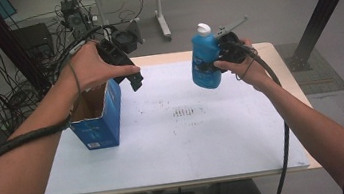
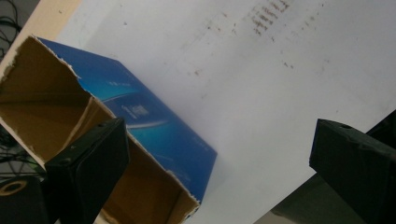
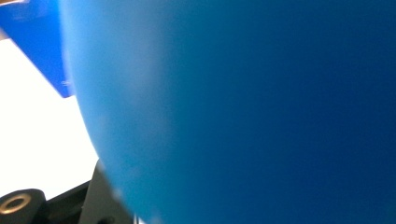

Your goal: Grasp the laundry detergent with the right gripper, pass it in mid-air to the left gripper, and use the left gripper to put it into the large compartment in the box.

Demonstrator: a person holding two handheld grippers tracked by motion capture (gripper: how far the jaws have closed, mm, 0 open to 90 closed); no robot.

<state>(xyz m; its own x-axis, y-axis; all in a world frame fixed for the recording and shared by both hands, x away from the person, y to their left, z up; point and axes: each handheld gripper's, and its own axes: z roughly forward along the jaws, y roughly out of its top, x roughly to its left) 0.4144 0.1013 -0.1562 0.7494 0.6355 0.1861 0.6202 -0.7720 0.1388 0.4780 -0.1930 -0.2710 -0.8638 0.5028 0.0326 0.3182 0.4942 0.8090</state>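
At the far left we see our left gripper held in the air, its jaws spread wide apart with nothing between them. Just below it and slightly to its left stands the blue box on the white counter, its torn top open and its brown inside bare. In the left gripper view the box lies under and past the left jaw, with the counter stretching beyond it.

Moving right across a bare stretch of counter marked with faint dark specks, we come to our right gripper. It is clamped on the blue bottle, which it holds upright above the counter, white cap on top. In the right gripper view the bottle sits right against the camera.
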